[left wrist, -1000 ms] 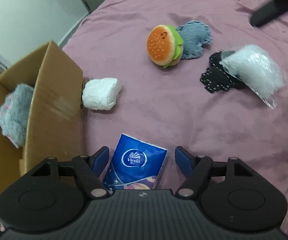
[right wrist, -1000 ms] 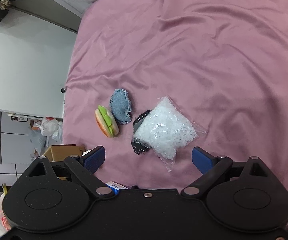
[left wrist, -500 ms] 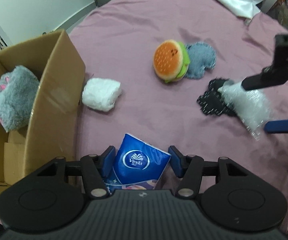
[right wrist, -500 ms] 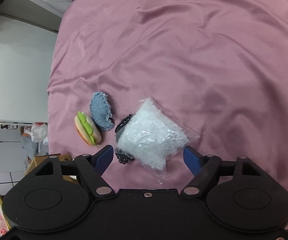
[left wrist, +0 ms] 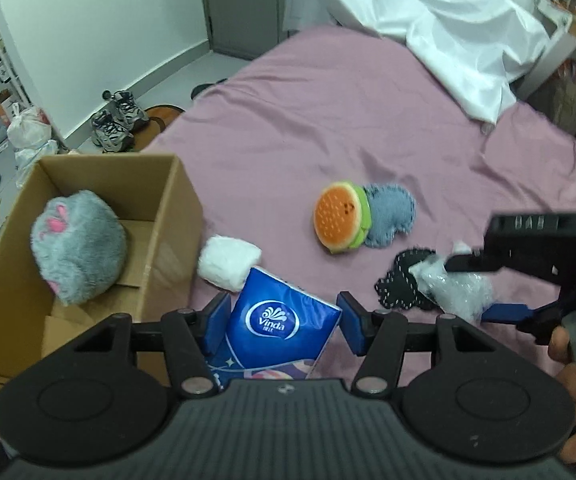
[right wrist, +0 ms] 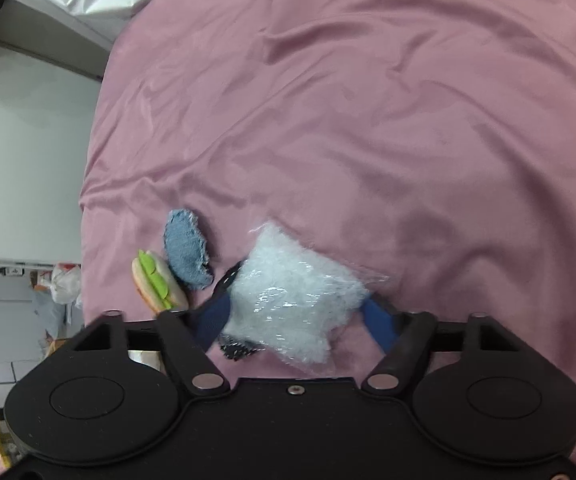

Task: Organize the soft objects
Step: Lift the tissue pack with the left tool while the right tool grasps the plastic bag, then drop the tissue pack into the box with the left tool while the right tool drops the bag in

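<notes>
Left wrist view
Left hand-held gripper (left wrist: 283, 322): pinched the blue tissue pack (left wrist: 278, 330), raised off the pink bed (left wrist: 328, 120).
Cardboard box (left wrist: 176, 216): at 9 o'clock, grey plush (left wrist: 78, 246) inside.
White bundle (left wrist: 228, 264): beside the box.
Burger plush (left wrist: 342, 216): at 1 o'clock, touching the denim patch (left wrist: 392, 214).

Right wrist view
Right hand-held gripper (right wrist: 294, 318): jaws closing, pads pressed the clear bag (right wrist: 294, 300), which overlay the black patch (right wrist: 238, 348) on the bed.
</notes>
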Available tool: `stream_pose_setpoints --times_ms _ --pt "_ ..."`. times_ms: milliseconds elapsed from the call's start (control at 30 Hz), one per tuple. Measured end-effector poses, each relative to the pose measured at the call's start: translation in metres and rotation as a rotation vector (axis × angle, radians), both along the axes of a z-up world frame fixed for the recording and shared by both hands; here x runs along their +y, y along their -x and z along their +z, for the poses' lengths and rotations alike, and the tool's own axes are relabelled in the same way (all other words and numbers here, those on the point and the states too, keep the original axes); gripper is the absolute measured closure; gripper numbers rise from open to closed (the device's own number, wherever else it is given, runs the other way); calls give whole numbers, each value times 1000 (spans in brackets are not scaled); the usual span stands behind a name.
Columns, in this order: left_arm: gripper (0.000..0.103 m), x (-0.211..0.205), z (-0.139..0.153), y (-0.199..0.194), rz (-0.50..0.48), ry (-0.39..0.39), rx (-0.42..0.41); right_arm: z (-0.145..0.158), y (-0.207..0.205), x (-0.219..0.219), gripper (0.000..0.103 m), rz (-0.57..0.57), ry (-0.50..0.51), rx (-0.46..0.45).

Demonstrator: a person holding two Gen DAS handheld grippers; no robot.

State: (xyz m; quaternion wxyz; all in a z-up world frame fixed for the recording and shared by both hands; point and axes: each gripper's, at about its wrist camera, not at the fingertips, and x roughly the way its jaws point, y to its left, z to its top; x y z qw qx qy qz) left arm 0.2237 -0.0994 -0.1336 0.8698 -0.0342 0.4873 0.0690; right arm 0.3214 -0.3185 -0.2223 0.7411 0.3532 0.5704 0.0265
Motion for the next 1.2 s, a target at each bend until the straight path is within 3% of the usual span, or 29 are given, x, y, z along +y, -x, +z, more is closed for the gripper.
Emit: stream_pose_setpoints --times_ms 67,533,1200 --pt "46 4 9 3 12 -3 -21 4 5 0 60 7 -6 -15" --pt "46 19 62 30 14 -6 -155 46 35 -4 62 38 -6 -132" --pt "46 90 92 47 134 -24 -223 110 55 38 62 270 -36 -498"
